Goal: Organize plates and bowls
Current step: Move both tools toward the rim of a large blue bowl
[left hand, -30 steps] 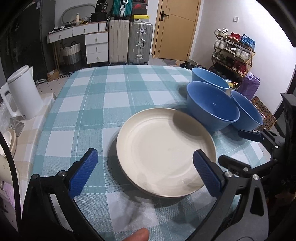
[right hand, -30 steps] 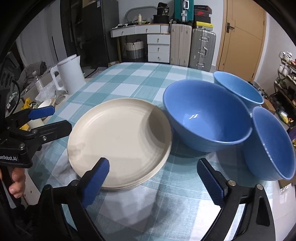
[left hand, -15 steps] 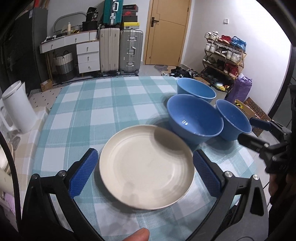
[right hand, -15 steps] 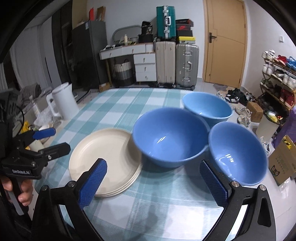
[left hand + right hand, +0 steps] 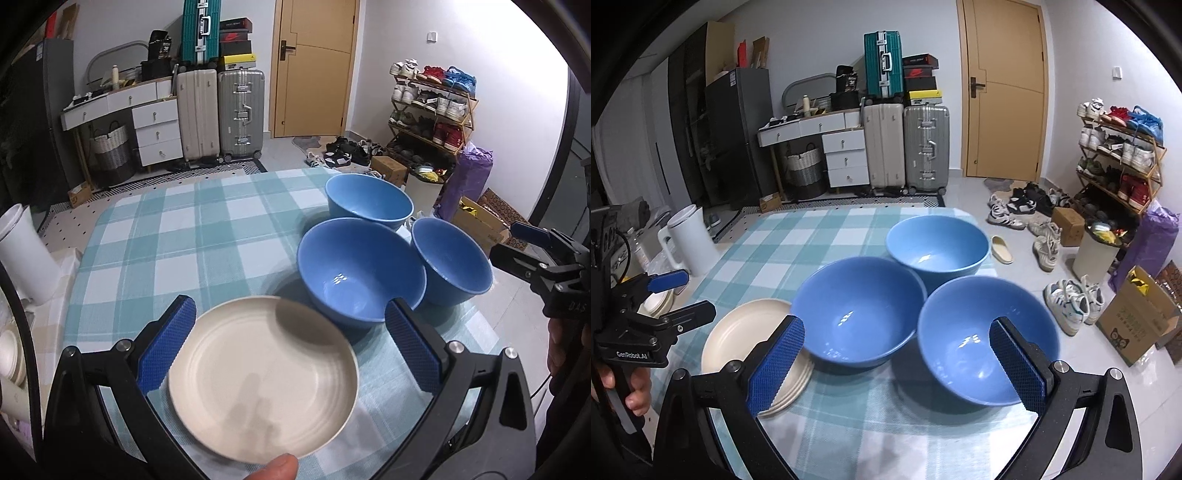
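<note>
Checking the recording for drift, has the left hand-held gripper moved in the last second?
Yes. The left hand-held gripper has pulled back and up from the checked table: the cream plate shows smaller, and more floor appears.

home | suitcases (image 5: pixel 908 144), shoe rack (image 5: pixel 1115 155), drawers (image 5: pixel 846 158), checked-cloth table (image 5: pixel 798 240)
</note>
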